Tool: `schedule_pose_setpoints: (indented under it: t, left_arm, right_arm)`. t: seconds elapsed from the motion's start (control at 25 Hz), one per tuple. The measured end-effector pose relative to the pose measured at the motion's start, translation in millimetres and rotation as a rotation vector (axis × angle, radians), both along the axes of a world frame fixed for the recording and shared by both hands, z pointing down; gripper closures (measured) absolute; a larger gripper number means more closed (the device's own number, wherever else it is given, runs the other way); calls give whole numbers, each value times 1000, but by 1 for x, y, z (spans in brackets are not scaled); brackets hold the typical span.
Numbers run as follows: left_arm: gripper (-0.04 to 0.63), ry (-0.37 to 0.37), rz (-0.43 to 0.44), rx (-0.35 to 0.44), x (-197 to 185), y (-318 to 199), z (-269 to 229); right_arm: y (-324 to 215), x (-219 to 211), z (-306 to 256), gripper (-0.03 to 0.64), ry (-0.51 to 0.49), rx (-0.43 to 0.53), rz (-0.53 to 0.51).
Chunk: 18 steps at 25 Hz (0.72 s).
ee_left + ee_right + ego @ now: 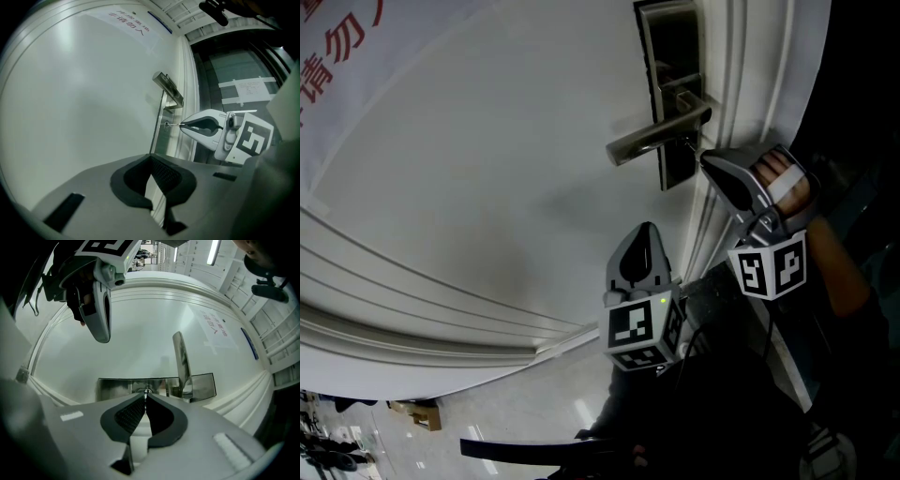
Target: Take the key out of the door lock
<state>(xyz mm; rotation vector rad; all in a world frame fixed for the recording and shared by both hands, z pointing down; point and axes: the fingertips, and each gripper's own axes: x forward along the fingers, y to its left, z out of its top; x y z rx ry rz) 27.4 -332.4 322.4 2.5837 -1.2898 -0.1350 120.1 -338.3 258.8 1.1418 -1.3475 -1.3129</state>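
On the white door (487,187) a metal lock plate (675,94) carries a lever handle (652,139). The thin key (172,125) sticks out of the keyhole below the handle, seen side-on in the left gripper view. My right gripper (703,159) is shut on the key's outer end (146,392), tips close to the plate (112,387). The key's far end still reaches the keyhole. My left gripper (645,230) hangs below and left of the lock, away from the door, shut with nothing between its fingertips (151,158).
The door frame's mouldings (731,84) run just right of the lock plate. A printed notice (337,56) is stuck on the door at upper left. A dark glazed area (239,79) lies beyond the frame. Floor and boxes (417,412) show at the bottom.
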Motion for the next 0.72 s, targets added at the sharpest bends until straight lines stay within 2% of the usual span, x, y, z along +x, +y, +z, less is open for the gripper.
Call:
schedule_pose_setpoints:
  t: [0.72]
  left_arm:
    - [595,-7,-2,-4,-1,1,6]
  right_arm:
    - [3,0,0,604,11,8,-1]
